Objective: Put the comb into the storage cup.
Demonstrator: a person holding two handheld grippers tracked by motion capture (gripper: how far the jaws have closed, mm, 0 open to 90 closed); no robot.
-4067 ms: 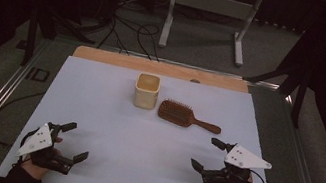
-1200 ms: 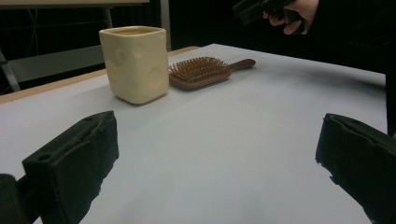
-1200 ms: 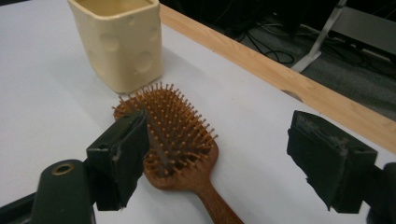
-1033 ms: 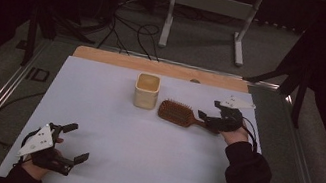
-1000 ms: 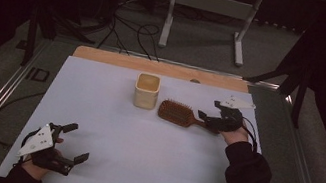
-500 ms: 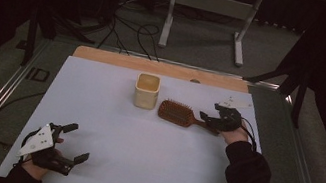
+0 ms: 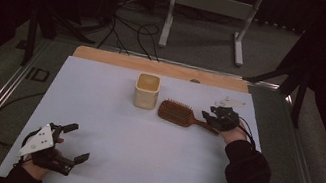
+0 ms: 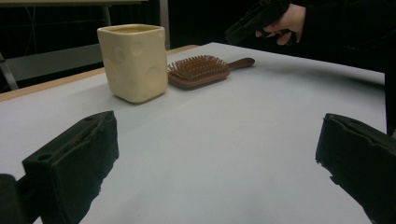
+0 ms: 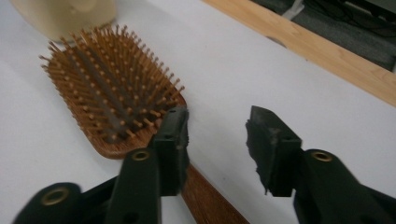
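Dark floor with cables and a white metal stand (image 7: 206, 8) lies beyond the table (image 7: 139, 158), whose white top has a wooden strip along its far edge. On the far middle of that top stands a cream square cup (image 7: 147, 90), upright. Just beside it lies a wooden hairbrush (image 7: 182, 114), bristles up, handle toward the person's right. At that handle is the right gripper (image 7: 210, 118): its 2 jaws have just been closing and stand partly spread over the handle's neck, the wood passing below the gap, with no pad visibly pressing on it. Near the table's front corner, well apart from the brush, the left gripper (image 7: 73, 143) hovers with its jaws spread wide around nothing.
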